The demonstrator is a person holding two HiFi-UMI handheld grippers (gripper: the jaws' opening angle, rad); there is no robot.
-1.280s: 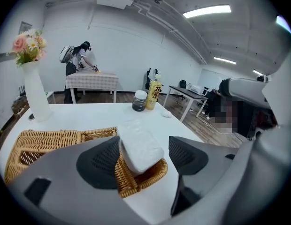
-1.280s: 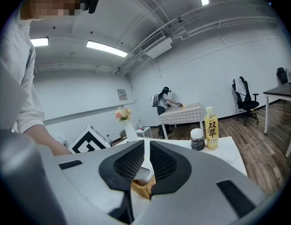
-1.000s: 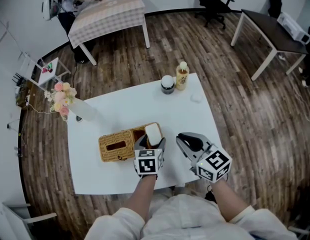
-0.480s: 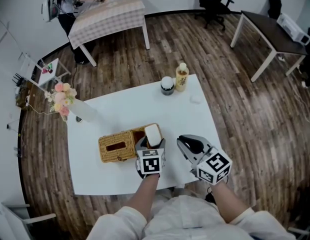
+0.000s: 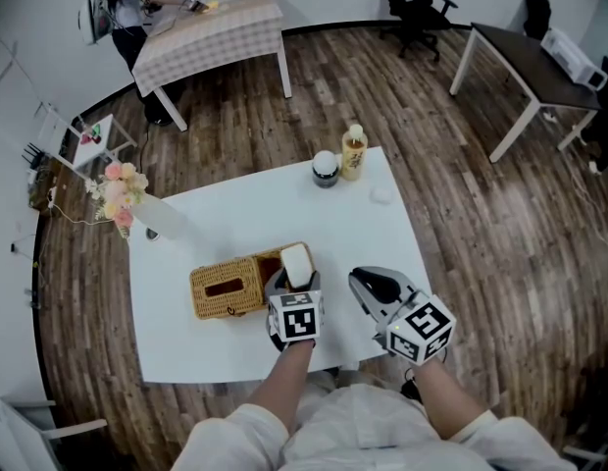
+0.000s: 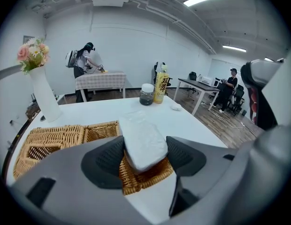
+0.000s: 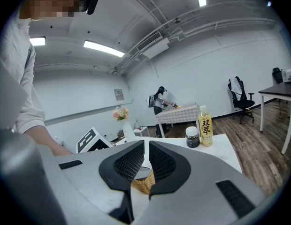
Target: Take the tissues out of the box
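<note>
A wicker tissue box lies on the white table, its right end open. A white tissue pack sticks out of that end, tilted upward. My left gripper stands just in front of it with a jaw on each side. In the left gripper view the pack fills the gap between the black pads, which touch both its sides while the jaws are closing. The box stretches away to the left there. My right gripper hovers to the right of the box, shut and empty.
A yellow drink bottle and a dark jar stand at the table's far edge, with a small white object near them. A white vase of flowers stands at the far left corner. Other tables, chairs and people are in the room.
The left gripper has moved slightly forward around the tissue pack and its jaws have narrowed onto it. The right gripper has barely shifted.
</note>
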